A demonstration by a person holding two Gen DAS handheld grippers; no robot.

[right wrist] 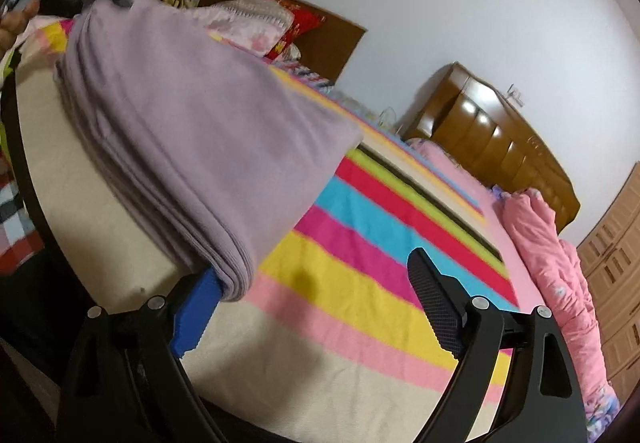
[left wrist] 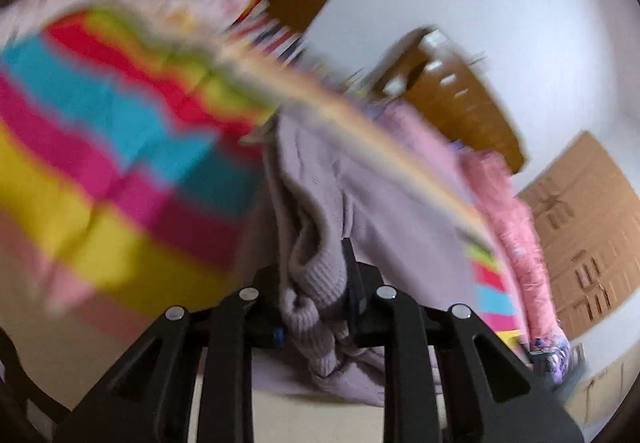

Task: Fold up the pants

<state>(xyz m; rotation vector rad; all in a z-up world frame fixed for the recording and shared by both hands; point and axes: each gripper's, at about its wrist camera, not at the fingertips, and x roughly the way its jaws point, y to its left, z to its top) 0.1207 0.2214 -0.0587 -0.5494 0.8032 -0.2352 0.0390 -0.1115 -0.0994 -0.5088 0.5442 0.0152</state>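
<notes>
Holding the soft lilac knit pants (right wrist: 192, 131) pinched in my left gripper (left wrist: 316, 307) above the striped bedspread (right wrist: 360, 263), right gripper (right wrist: 316, 303) wide and empty, I'd lower them flat, edges aligned.

Left wrist view sits right up against the bunched lilac pants (left wrist: 316, 203), tilted and blurred; right wrist view looks down across the striped bed (right wrist: 360, 283) toward the headboard (right wrist: 492, 147). Both share these.
</notes>
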